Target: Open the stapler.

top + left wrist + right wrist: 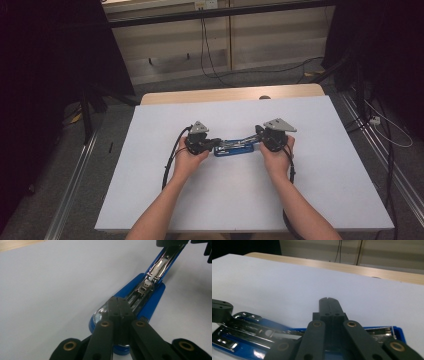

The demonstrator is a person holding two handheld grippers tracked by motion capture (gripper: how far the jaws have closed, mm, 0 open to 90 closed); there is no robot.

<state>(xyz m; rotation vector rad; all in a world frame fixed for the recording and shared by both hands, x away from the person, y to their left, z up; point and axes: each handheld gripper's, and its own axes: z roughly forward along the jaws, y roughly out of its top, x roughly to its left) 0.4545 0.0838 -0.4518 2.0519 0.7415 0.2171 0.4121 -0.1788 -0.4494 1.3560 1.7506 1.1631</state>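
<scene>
Seen from the high view, both forearms came up from the near edge of the white table [150, 200], the left gripper [216, 144] and the right gripper [257, 136] pointing inward at the two ends of a blue stapler [234, 149] lying near the table's middle. Closer in, the left gripper view showed its jaws pressed together, empty, tips over the stapler's rounded end, with the open metal staple channel [156, 268] running away from them. Meanwhile the right gripper view had its jaws likewise clenched on nothing above the stapler's other end, and showed the wooden edge [387, 273] behind the table.
</scene>
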